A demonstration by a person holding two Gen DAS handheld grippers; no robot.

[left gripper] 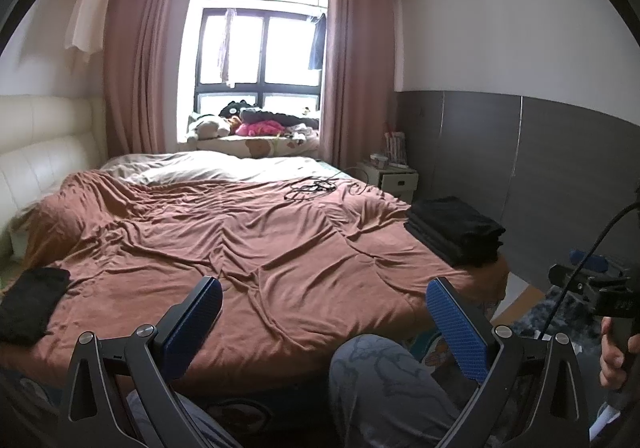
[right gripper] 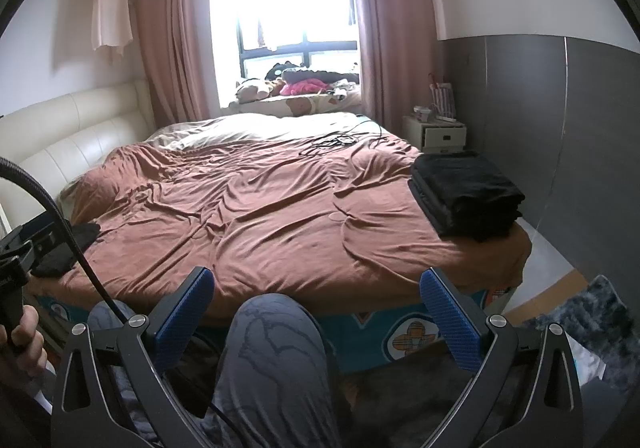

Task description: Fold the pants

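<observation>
Your left gripper (left gripper: 324, 312) is spread wide, blue pads (left gripper: 456, 328) well apart, nothing between them and nothing touched. Your right gripper (right gripper: 316, 308) is equally wide open and empty, held at the foot of the bed. Directly under both tools: your knee (right gripper: 272, 352) in grey patterned trousers. Just beyond the fingertips lies the rumpled brown cover (left gripper: 240, 240), bare in the middle. Ahead and right of both tools, a stack of folded black pants (right gripper: 466, 194) sits on the bed's right edge. Ahead-left of the left gripper, a second black garment (left gripper: 32, 304) lies flat on the cover's near edge. Farther off, a cable tangle (left gripper: 316, 186), then the window (left gripper: 260, 48).
</observation>
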